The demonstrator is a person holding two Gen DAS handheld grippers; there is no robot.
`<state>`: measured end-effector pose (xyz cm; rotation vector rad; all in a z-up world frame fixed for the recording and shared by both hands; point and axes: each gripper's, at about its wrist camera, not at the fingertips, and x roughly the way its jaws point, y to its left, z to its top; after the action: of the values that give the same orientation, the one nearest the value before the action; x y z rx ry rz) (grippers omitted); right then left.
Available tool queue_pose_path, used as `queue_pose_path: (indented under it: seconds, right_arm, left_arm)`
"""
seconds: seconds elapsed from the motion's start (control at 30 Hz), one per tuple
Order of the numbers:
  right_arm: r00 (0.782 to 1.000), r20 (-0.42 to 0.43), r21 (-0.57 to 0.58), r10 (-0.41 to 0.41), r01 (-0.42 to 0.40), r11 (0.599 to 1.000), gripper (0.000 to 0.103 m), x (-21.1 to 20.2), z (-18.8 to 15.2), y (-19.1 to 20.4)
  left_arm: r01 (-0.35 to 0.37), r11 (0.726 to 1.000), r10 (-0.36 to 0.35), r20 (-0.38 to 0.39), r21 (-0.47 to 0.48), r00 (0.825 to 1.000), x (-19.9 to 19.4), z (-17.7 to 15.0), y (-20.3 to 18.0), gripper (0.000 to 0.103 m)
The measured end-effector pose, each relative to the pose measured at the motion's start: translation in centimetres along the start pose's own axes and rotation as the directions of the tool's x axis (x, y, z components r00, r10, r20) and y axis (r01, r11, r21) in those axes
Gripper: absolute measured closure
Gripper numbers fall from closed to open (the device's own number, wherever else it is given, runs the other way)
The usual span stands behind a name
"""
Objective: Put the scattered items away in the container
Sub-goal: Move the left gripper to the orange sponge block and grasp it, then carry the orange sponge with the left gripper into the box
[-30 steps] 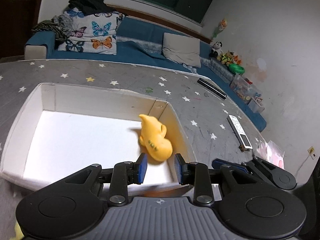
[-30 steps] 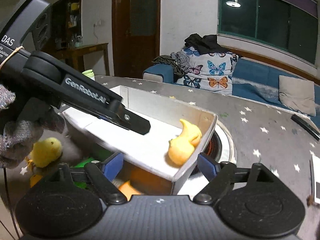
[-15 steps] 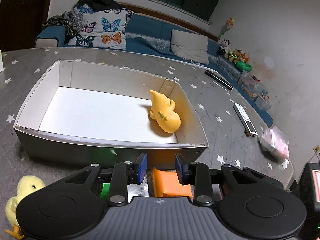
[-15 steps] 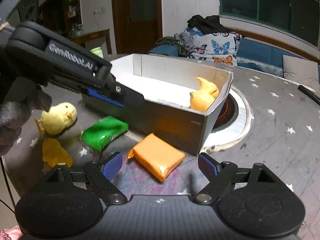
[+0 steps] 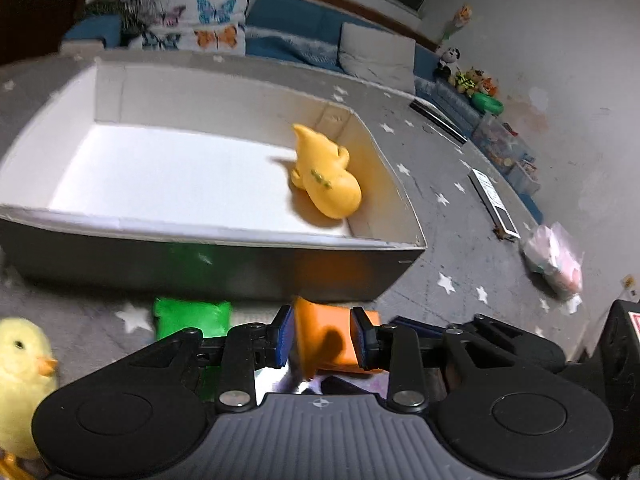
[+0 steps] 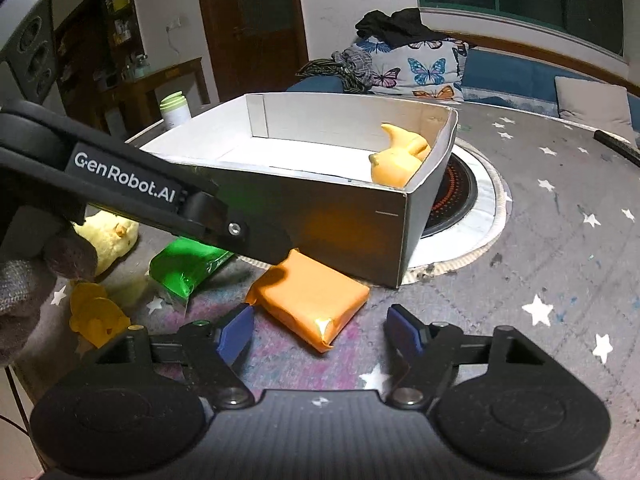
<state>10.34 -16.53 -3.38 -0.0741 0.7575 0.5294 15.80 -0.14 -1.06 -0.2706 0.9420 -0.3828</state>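
Observation:
A white-lined cardboard box (image 5: pixel 216 236) (image 6: pixel 320 216) holds an orange-yellow rubber toy (image 5: pixel 324 184) (image 6: pixel 400 160) at its right end. In front of the box, an orange packet (image 5: pixel 320 336) (image 6: pixel 312 296) lies on the table. My left gripper (image 5: pixel 322 338) is open and straddles it, a blue pad on each side. One black finger (image 6: pixel 256 240) shows in the right wrist view, reaching the packet's far end. My right gripper (image 6: pixel 320 332) stands wide open and empty, just short of the packet's near corner. Left of it lie a green packet (image 5: pixel 192 316) (image 6: pixel 184 264), a yellow chick plush (image 5: pixel 20 364) (image 6: pixel 108 232) and a small yellow toy (image 6: pixel 94 316).
A round cooker ring (image 6: pixel 460 196) is set in the star-patterned table under the box's right end. A white remote (image 5: pixel 494 200) and a pink bag (image 5: pixel 556 260) lie to the right, a jar (image 6: pixel 175 110) behind the box. A gloved hand (image 6: pixel 24 280) holds the left gripper.
Both grippers have pulled back from over the box and dropped to the table in front of it. The left fingers now sit around the orange packet; their gap looks unchanged.

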Motion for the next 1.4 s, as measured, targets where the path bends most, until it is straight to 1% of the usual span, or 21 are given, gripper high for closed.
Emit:
queue_pose_path:
  seconds: [0.13, 0.23, 0.47, 0.73, 0.9, 1.03, 1.17, 1.3, 1.4]
  right_arm:
    - [1.0, 0.002, -0.012, -0.005, 0.005, 1.0, 0.034, 0.2, 0.1, 0.3]
    - [1.0, 0.001, -0.022, 0.002, -0.002, 1.0, 0.041, 0.2, 0.1, 0.6]
    - [1.0, 0.006, -0.016, -0.01, 0.01, 1.0, 0.047, 0.0, 0.2, 0.8]
    - [1.0, 0.015, -0.012, -0.001, 0.001, 1.0, 0.05, -0.9, 0.1, 1.2]
    - [0.998, 0.062, -0.035, -0.002, 0.004, 0.999, 0.05, -2.7, 0.5, 1.9]
    - [0.993, 0.116, -0.046, -0.008, 0.013, 0.999, 0.05, -4.0, 1.6, 2.0]
    - [0.987, 0.161, -0.057, -0.02, 0.03, 0.998, 0.05, -4.6, 3.2, 1.8]
    - [0.981, 0.191, -0.062, -0.033, 0.046, 0.997, 0.05, -4.5, 4.8, 1.3]
    - [0.981, 0.193, -0.054, -0.035, 0.046, 0.998, 0.051, -3.8, 6.0, 0.8]
  left_arm:
    - [-0.005, 1.0, 0.005, -0.03, -0.015, 1.0, 0.9, -0.2, 0.3, 0.07]
    - [0.001, 1.0, -0.002, -0.038, -0.029, 0.999, 1.1, -0.3, 0.5, 0.069]
    - [0.028, 0.997, -0.031, -0.04, -0.068, 0.999, 1.1, -0.3, 1.1, 0.07]
    - [0.051, 0.996, -0.051, 0.003, -0.072, 0.999, -1.0, -0.5, 0.5, 0.071]
    - [0.066, 0.995, -0.064, 0.035, -0.073, 0.997, -2.4, -0.5, 0.1, 0.071]
    - [0.076, 0.995, -0.07, 0.093, -0.06, 0.993, -3.7, 0.6, -0.7, 0.072]
    - [0.087, 0.995, -0.079, 0.137, -0.057, 0.987, -4.0, 2.2, -1.2, 0.072]
    - [0.093, 0.994, -0.082, 0.164, -0.063, 0.983, -3.6, 3.8, -1.3, 0.072]
    - [0.09, 0.993, -0.076, 0.17, -0.078, 0.983, -2.8, 4.9, -0.9, 0.073]
